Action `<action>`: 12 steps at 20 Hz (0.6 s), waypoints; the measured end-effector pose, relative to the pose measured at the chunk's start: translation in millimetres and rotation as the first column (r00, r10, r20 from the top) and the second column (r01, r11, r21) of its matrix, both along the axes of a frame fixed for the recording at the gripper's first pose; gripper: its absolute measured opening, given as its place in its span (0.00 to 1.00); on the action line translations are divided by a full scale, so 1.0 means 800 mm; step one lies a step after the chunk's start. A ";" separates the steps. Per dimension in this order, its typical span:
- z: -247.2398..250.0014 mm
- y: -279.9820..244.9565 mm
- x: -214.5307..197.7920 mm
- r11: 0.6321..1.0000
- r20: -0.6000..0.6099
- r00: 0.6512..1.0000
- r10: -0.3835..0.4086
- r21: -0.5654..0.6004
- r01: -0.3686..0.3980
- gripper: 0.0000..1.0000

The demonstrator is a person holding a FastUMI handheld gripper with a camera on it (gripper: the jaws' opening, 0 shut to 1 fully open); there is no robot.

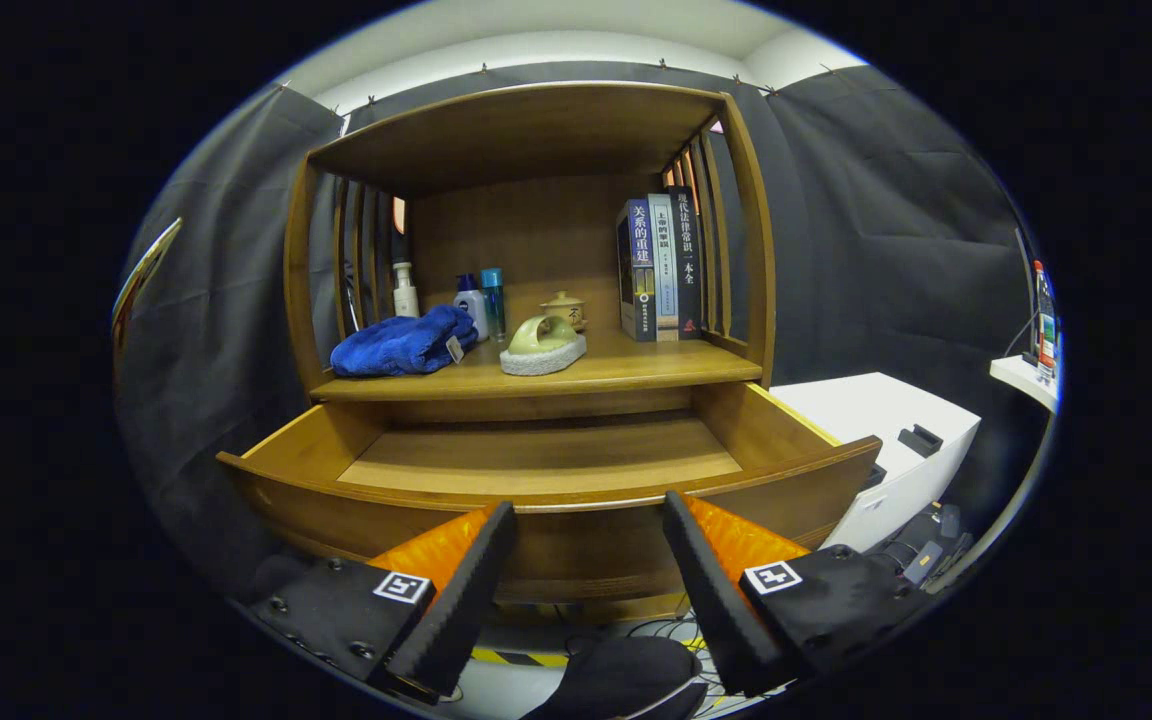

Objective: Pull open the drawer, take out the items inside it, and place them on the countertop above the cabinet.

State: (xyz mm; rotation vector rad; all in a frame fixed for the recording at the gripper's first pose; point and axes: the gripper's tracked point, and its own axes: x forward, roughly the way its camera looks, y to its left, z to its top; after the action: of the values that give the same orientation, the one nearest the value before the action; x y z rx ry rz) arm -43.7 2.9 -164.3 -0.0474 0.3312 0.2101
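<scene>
Ahead, smooth wooden drawer (546,462), gripper (586,520) agape

Walls: black cloth (866,230) is hung on every side and pinned along its top edge.
Ceiling: a pale strip (556,30) is seen above the cloth.
Furniture: a white cabinet (886,420) is set just right of the wooden unit; a small white shelf (1021,378) is fixed further right.
Floor: cables (661,628) and striped tape (516,657) are laid below.
Light: soft, even.

Blue towel (404,343), honey-brown wooden drawer (546,470), pale green iron (544,336)
</scene>
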 end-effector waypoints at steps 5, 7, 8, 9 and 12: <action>0.003 0.010 0.033 1.000 0.009 1.000 -0.001 0.006 0.001 0.98; 0.003 0.012 0.048 1.000 0.011 1.000 0.000 0.001 0.000 0.98; 0.004 0.014 0.054 1.000 0.013 1.000 -0.001 0.005 0.001 0.98; 0.003 0.016 0.061 1.000 0.013 1.000 -0.002 0.008 0.002 0.98; 0.002 0.020 0.078 1.000 0.014 1.000 -0.003 0.010 0.003 0.98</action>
State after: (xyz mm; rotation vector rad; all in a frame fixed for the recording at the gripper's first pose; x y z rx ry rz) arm 18.3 18.7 -162.5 -0.0388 0.3160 0.2078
